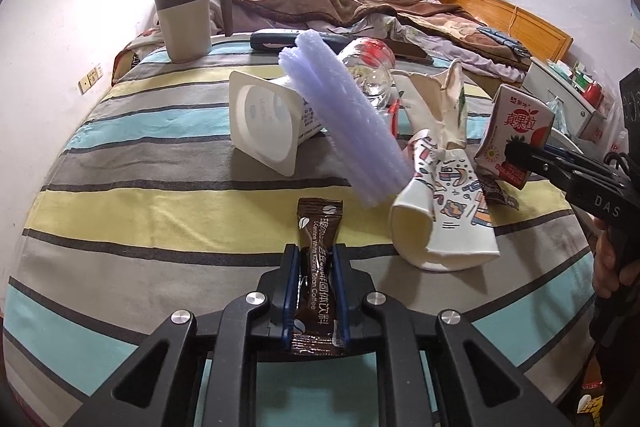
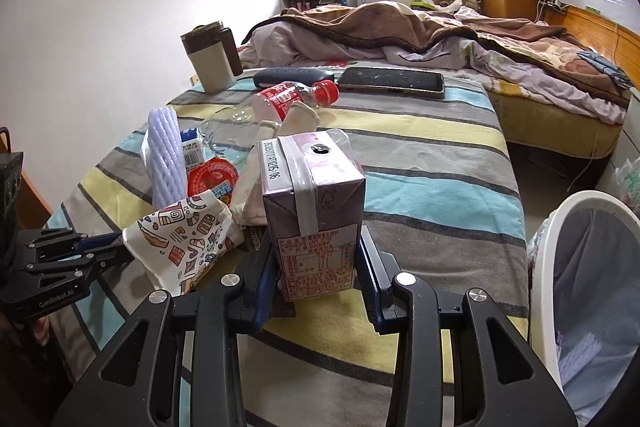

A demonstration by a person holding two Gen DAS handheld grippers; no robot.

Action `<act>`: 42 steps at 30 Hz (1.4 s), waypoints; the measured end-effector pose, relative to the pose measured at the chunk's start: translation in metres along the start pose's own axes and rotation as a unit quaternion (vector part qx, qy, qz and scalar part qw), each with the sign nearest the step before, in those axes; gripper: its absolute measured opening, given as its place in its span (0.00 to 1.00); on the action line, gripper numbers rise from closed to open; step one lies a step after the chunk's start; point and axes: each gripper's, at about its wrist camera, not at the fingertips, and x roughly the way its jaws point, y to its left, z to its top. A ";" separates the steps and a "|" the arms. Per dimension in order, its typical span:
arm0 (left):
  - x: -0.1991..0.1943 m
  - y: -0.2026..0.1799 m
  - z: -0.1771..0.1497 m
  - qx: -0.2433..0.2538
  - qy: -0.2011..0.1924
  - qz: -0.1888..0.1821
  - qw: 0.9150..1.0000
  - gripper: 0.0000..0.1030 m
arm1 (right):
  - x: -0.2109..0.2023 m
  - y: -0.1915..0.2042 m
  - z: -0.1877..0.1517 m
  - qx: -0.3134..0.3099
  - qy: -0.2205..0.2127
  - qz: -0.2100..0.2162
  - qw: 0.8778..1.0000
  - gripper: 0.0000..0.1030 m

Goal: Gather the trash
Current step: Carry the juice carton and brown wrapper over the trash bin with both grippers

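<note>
My left gripper [image 1: 316, 259] is shut on a brown coffee sachet [image 1: 319, 267] just above the striped tablecloth [image 1: 120, 211]. My right gripper [image 2: 316, 259] is shut on a pink milk carton [image 2: 314, 211], also seen at the right in the left wrist view [image 1: 516, 131]. Trash lies between them: a crushed patterned paper cup [image 1: 444, 219], a purple foam net [image 1: 344, 123], a white yogurt cup [image 1: 268, 127] on its side, a clear plastic bottle with a red cap [image 2: 280, 103] and a crumpled paper cup [image 1: 444, 107].
A white bin with a liner [image 2: 592, 267] stands at the right of the table. A beige mug with a brown lid [image 1: 188, 23], a dark case [image 2: 292, 75] and a phone [image 2: 392, 81] lie at the table's far end. An unmade bed [image 2: 440, 39] is behind.
</note>
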 end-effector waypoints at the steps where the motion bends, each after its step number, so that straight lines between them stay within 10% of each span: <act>1: -0.001 -0.001 0.000 0.000 -0.002 -0.001 1.000 0.16 | -0.001 0.000 -0.001 0.000 -0.002 -0.002 1.000 0.38; 42: -0.048 -0.154 0.053 0.101 -0.092 -0.089 0.987 0.16 | -0.092 -0.058 -0.018 0.077 -0.097 -0.079 0.989 0.38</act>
